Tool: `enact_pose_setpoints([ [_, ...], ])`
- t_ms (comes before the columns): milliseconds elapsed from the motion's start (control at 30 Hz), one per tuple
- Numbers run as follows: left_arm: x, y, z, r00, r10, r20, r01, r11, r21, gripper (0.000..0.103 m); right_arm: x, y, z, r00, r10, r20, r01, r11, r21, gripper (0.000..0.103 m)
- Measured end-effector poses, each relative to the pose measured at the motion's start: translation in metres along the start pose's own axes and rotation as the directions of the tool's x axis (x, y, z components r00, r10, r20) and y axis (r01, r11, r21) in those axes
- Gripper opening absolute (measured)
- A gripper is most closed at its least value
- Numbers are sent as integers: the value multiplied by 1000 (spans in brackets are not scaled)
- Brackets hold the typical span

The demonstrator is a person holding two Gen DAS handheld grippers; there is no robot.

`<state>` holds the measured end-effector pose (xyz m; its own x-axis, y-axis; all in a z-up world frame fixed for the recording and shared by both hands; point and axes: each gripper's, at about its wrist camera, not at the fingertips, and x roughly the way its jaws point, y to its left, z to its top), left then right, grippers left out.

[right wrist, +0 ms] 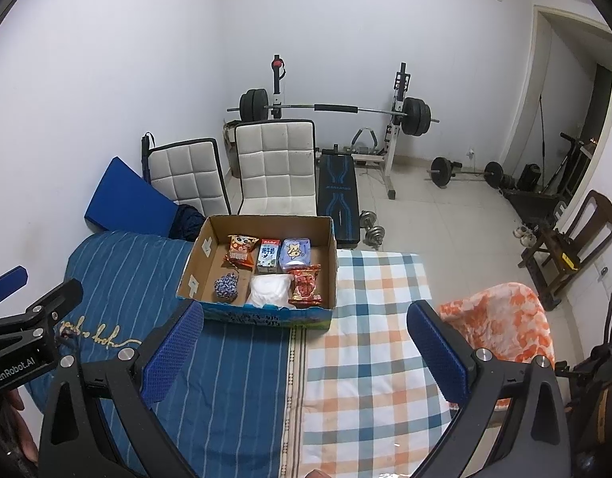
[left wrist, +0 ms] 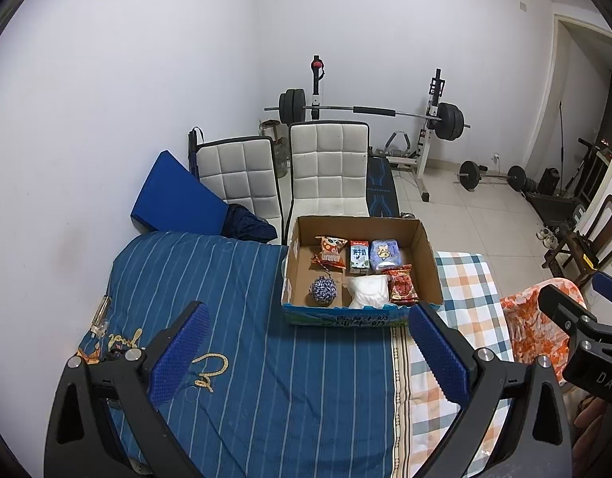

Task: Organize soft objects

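Note:
An open cardboard box (left wrist: 428, 255) (right wrist: 200, 251) sits on the bed. Inside lie an orange snack bag (left wrist: 328, 251) (right wrist: 241, 252), a milk carton (left wrist: 359, 259) (right wrist: 268, 259), a pale blue tissue pack (left wrist: 384, 255) (right wrist: 294, 255), a red snack bag (left wrist: 402, 286) (right wrist: 306, 285), a white soft bundle (left wrist: 367, 290) (right wrist: 270, 290) and a blue-white yarn ball (left wrist: 324, 290) (right wrist: 226, 285). My left gripper (left wrist: 308, 352) hovers open over the blue striped cover, short of the box. My right gripper (right wrist: 306, 354) hangs open over the checked cover, nothing between its fingers.
An orange-white patterned cloth (right wrist: 501, 322) (left wrist: 533, 330) lies at the bed's right edge. Two white padded chairs (right wrist: 274, 167), a blue cushion (left wrist: 174, 195), a weight bench with barbell (right wrist: 334, 109) and dumbbells (right wrist: 369, 227) stand beyond the bed. A small clear object (left wrist: 101, 314) rests on the striped cover.

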<state>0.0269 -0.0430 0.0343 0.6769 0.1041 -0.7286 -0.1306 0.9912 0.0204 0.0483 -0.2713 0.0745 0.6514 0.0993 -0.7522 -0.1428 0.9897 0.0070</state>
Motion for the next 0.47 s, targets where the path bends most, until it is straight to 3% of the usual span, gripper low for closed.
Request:
enact_pose_setpoints([
  [467,-2,1,1,1000,-4,0,4,1000,-4,102,-5,2,-1,1000,5,6,-5,1000,-5,103],
])
